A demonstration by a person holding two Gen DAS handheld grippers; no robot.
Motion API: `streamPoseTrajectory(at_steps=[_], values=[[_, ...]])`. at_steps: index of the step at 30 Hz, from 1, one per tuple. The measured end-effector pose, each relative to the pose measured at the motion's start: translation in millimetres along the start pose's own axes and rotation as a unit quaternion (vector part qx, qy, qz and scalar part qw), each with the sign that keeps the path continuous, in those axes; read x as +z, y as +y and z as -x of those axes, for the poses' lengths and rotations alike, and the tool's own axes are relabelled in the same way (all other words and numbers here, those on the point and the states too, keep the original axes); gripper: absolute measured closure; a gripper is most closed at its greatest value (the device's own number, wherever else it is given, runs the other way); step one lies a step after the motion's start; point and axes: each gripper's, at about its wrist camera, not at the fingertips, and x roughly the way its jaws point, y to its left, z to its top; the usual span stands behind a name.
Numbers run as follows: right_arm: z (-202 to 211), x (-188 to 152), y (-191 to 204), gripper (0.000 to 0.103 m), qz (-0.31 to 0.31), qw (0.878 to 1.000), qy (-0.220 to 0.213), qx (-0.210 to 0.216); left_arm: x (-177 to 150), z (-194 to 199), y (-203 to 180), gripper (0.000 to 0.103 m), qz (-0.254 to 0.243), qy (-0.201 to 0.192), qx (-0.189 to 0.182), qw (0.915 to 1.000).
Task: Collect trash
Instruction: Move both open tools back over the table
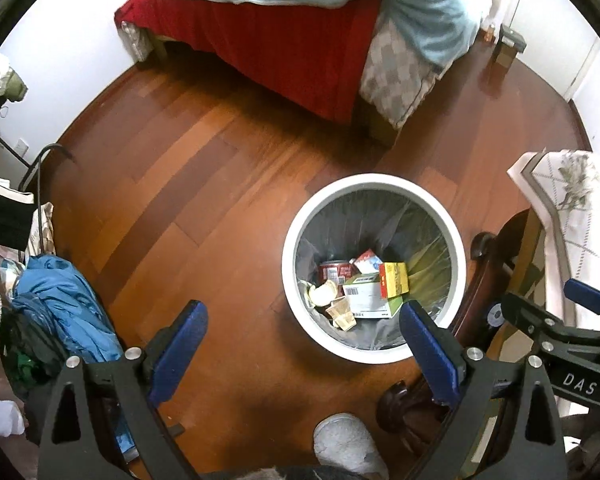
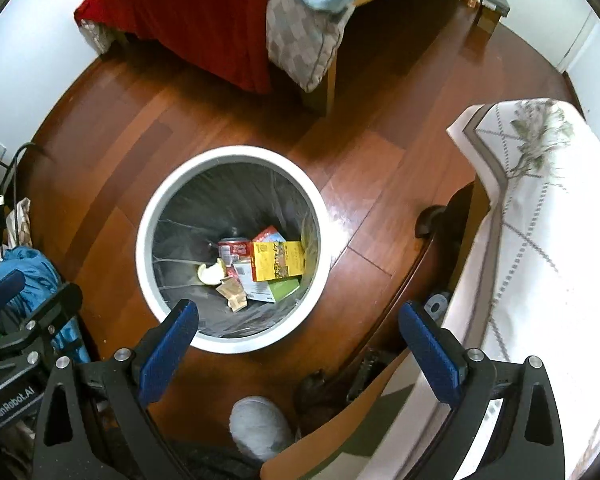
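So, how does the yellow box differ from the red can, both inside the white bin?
The yellow box is flat-sided and rectangular; the red can is round. The yellow box lies on top of the pile, fully visible, while the red can sits lower and is partly hidden by other trash. The box shows printed pictures; the can shows white lettering, too blurred to read. Both lie inside the lined white bin.

Blk grippers [image 1: 304, 320], blue pads [image 1: 178, 354], silver screws.
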Motion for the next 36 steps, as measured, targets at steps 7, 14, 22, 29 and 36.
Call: streamPoseTrajectory(at_steps=[7, 14, 22, 29, 36], values=[[64, -21, -1, 0.001, -0.012, 0.999, -0.044, 0.007, -11, 59, 7, 0.005, -0.001, -0.033, 0.002, 0.9995], [132, -50, -9, 0.001, -0.016, 0.995, -0.091, 0.026, -27, 125, 13, 0.005, -0.003, -0.077, 0.003, 0.997], [209, -89, -13, 0.001, -0.011, 0.988, -0.143, 0.05, -53, 186, 12, 0.005, -0.006, -0.115, -0.006, 0.9933], [259, -126, -29, 0.001, -0.033, 0.98, -0.175, 0.086, -73, 224, 1, 0.005, -0.018, -0.137, -0.002, 0.9904], [271, -174, -84, 0.001, -0.109, 0.971, -0.17, 0.128, -91, 232, -46, 0.005, -0.038, -0.149, -0.014, 0.988]])
